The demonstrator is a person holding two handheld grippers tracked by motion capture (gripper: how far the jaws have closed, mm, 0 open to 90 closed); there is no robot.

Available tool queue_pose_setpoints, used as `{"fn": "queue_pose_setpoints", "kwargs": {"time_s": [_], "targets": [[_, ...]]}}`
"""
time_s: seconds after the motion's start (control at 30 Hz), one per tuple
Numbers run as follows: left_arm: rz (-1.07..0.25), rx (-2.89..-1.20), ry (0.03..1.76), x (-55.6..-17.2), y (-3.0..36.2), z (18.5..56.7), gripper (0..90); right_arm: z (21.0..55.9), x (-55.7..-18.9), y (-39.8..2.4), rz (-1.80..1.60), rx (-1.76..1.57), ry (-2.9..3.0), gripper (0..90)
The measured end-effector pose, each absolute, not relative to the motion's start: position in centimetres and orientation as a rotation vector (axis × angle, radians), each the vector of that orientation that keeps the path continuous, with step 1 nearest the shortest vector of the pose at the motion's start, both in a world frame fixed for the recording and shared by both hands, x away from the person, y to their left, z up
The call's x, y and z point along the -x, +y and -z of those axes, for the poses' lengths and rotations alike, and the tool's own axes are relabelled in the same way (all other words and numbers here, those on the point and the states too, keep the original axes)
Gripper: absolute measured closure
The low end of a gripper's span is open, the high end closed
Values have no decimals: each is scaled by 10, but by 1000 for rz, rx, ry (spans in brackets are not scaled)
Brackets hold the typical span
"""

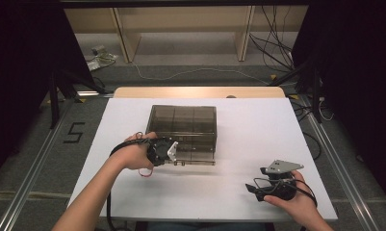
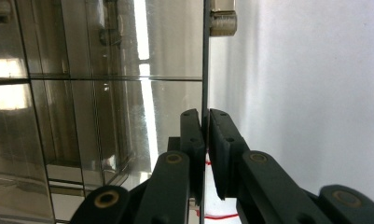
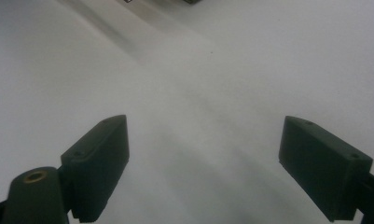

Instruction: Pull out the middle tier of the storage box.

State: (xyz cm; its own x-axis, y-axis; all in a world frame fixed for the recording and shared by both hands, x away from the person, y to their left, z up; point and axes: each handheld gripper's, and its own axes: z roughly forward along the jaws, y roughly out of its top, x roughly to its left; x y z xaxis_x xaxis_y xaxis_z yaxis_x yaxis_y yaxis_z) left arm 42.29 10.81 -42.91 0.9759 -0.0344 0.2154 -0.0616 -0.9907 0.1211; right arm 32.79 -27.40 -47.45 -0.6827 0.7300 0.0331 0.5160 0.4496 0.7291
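High view: a smoky transparent plastic organiser box [image 1: 183,131] with empty compartments is set mid-table, nearer the far edge; its front lid edge is pinched by the left gripper [image 1: 173,153].

Left gripper view: the thin lid edge [image 2: 205,70] is clamped.

Right gripper view: the right gripper [image 3: 203,163] is held wide, empty, near the front right corner.

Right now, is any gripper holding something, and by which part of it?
The left gripper is shut on the thin front edge of the clear box's lid. The right gripper is open above the white table and holds nothing.
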Motion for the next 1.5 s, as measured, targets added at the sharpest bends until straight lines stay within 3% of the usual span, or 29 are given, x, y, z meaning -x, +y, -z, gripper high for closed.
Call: {"fn": "queue_pose_setpoints", "kwargs": {"time_s": [0.33, 0.5, 1.17, 1.5], "targets": [[-318, -2964, -67, -423, 110, 428, 820, 475, -328, -274, -1069, -1068, 2418, 167], [-338, -2956, -56, -423, 111, 428, 769, 474, -328, -274, -1069, -1072, 2418, 167], [-437, -2797, 137, -402, 122, 413, 319, 474, -327, -275, -1068, -1071, 2416, 167], [-493, -2696, 213, -390, 129, 422, 211, 474, -327, -275, -1066, -1069, 2413, 167]]}}
